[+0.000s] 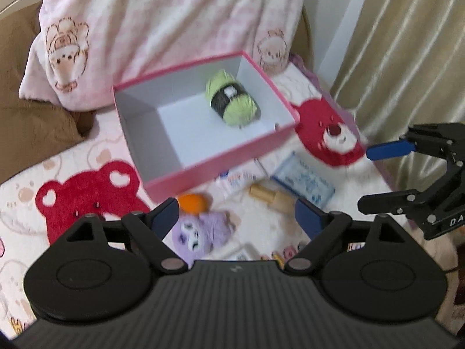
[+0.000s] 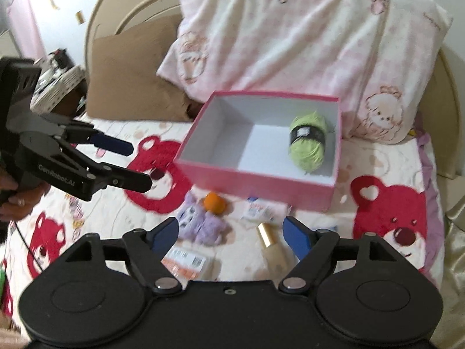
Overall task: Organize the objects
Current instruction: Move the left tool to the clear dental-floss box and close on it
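A pink box (image 1: 221, 168) (image 2: 255, 181) with a white inside lies open on the bed, and a green yarn ball (image 1: 232, 100) (image 2: 308, 139) with a black band rests in it. In front of the box lie a purple plush toy (image 1: 200, 232) (image 2: 203, 222), an orange ball (image 1: 192, 203) (image 2: 214, 202), a beige bottle with a gold cap (image 1: 271, 196) (image 2: 271, 242), a blue packet (image 1: 303, 181) and small white packets (image 2: 258, 210). My left gripper (image 1: 237, 218) (image 2: 141, 165) hangs open above the toy. My right gripper (image 2: 231, 234) (image 1: 366, 177) is open over the bottle. Neither holds anything.
A pink cartoon pillow (image 1: 162, 23) (image 2: 305, 37) leans behind the box, with a brown cushion (image 1: 32, 122) (image 2: 130, 81) to its left. The bedspread carries red bear prints (image 1: 87, 197) (image 2: 389, 218). A curtain (image 1: 407, 43) hangs at the right. An orange barcode packet (image 2: 186, 263) lies close in. A hand (image 2: 17, 200) grips the left handle.
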Demonstrator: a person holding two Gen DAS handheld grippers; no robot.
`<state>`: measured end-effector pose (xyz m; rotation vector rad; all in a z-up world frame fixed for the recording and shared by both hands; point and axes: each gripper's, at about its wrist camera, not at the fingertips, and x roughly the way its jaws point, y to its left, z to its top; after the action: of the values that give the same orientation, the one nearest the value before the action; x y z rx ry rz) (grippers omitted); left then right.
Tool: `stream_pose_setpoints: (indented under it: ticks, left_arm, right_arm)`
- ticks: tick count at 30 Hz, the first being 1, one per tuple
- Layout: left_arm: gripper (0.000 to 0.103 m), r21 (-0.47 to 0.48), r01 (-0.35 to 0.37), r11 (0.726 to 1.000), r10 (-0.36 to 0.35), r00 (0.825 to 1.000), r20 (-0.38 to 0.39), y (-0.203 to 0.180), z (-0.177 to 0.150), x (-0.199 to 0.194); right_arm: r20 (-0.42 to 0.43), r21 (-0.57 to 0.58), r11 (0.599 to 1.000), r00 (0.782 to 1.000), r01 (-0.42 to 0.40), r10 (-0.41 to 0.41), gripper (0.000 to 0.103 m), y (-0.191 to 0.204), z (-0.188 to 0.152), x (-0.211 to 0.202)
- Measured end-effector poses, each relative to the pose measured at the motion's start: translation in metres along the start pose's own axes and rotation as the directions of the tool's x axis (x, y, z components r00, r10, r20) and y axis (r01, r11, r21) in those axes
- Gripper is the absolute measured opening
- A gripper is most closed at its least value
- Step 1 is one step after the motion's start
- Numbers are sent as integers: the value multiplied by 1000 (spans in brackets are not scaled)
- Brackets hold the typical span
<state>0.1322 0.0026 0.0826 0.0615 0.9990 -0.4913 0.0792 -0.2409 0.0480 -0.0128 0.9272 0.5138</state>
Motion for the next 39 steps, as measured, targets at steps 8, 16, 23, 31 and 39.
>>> stream_pose_setpoints:
  ticks: [8, 16, 23, 31, 39]
  left_arm:
    - [87, -6, -7, 1000, 7, 999, -32, -7, -53, 7]
    - [87, -24, -33, 999, 31, 998, -54, -3, -89, 34]
    - [87, -134, -14, 991, 2, 996, -91, 17, -117, 70]
    - [84, -253, 5, 967, -29, 996, -89, 37, -138, 110]
    - [69, -377, 44, 925, -87, 991, -99, 46, -150, 147]
  right_arm:
    - [-6, -106, 985, 990, -139, 139, 88, 25, -54, 28]
    - [-97, -181, 962, 977, -203, 187, 88, 48, -86, 75]
    - [-147, -180, 957, 969, -226, 201, 88, 51, -90, 114]
    - [-138, -214, 960, 979, -179, 151, 88, 55, -101, 159]
    - [-170, -175, 973, 978, -153, 123, 87, 49, -108, 203]
